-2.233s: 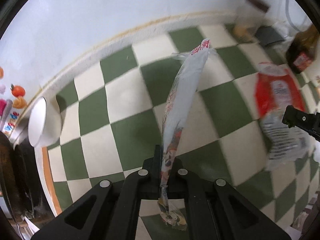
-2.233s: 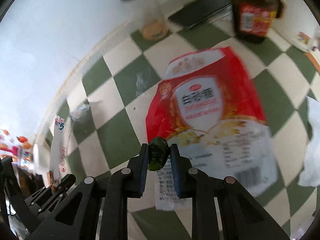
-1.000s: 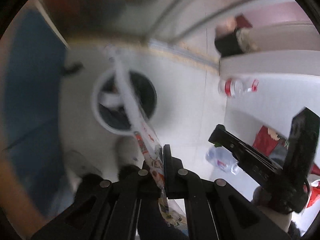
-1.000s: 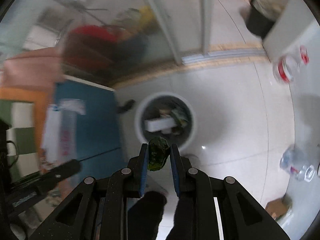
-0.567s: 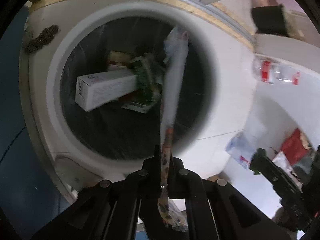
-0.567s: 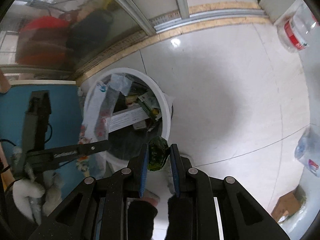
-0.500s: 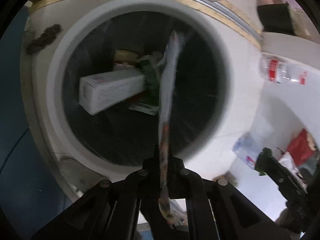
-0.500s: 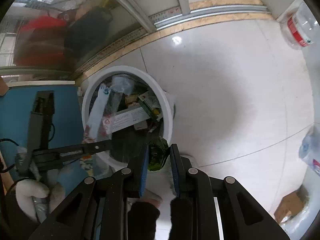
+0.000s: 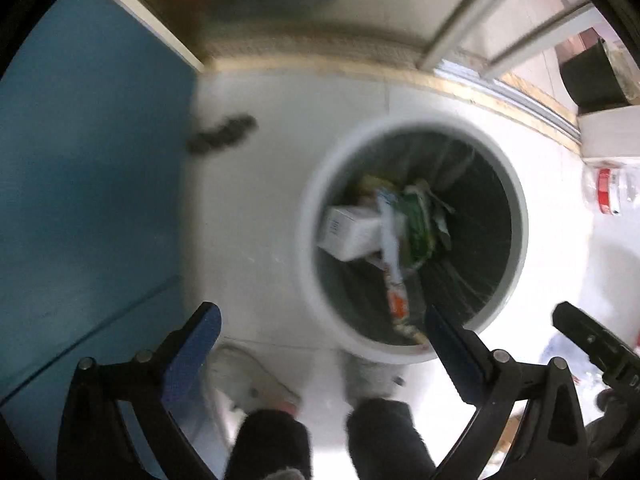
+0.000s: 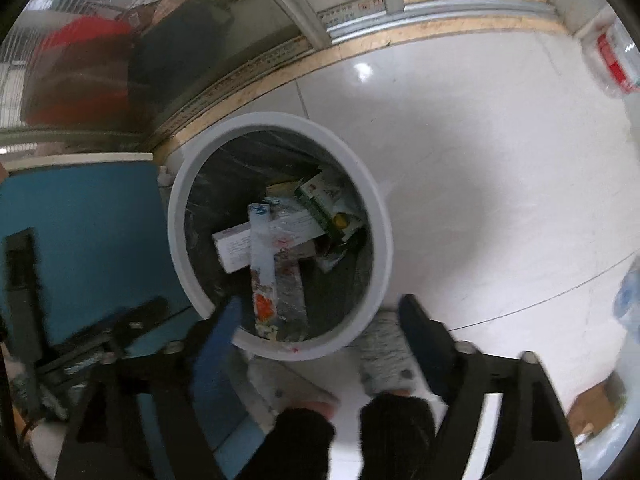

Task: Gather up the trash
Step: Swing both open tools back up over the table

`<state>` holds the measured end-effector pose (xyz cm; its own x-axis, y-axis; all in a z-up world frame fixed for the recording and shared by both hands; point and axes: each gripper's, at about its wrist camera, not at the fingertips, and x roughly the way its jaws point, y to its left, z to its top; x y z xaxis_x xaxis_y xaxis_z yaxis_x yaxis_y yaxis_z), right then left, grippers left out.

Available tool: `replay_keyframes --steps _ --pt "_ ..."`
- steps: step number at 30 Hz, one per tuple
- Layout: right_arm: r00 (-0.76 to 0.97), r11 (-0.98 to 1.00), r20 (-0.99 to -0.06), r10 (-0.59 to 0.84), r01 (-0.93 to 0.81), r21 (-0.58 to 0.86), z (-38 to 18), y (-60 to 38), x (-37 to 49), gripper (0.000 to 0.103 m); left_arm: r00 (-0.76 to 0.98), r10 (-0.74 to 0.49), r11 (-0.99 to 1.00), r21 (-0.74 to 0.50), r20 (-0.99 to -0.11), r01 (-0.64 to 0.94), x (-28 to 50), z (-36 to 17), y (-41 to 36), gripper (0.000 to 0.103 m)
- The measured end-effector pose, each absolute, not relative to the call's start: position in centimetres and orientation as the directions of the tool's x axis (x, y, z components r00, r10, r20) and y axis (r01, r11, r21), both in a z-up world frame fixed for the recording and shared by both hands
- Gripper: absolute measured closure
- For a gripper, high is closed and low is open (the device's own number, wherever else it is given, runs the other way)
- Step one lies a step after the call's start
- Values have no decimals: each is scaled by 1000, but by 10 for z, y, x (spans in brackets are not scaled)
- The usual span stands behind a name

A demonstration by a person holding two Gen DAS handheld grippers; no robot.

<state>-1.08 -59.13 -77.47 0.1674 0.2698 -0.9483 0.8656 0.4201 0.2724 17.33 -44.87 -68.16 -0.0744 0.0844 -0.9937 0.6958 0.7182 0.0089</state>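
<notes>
We were at the drop; the left gripper (image 9: 320, 332) and right gripper (image 10: 320, 316) both had jaws opening with nothing between them, the long wrapper (image 10: 264, 268) lay inside the white bin (image 10: 176, 216); next, we judged, came fetching more trash.

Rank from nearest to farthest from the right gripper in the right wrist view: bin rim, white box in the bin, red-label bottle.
From the right gripper, whose jaws are opening with nothing between them:
1. Bin rim, its near edge just ahead of the fingertips.
2. White box, inside the bin, left of centre.
3. Red-label bottle, far upper right on the floor.
</notes>
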Motion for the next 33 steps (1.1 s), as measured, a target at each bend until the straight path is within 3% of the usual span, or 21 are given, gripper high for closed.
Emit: replay_keyframes --steps 2,9,11,22,31,33 --pt "141 456 -964 226 859 233 -755 -589 -10 0 -24 74 714 36 -997 699 168 -655 -443 0" --pt "66 564 -994 85 819 102 -660 -574 -16 0 46 27 710 52 -999 702 147 -555 -433 0" --pt "56 601 -998 29 797 62 -606 -565 -23 0 50 26 706 54 -998 706 138 -530 -431 0" --pt "108 608 -993 -39 792 62 -433 -543 -67 0 102 -70 710 22 -992 703 97 -358 -416 0" --pt "184 633 -978 -100 770 80 -289 -531 -93 0 133 -143 743 -18 -981 669 90 -261 -398 0" --pt "193 637 -976 -97 766 88 -280 -530 -91 0 156 -152 764 -16 -976 645 99 -242 -393 0"
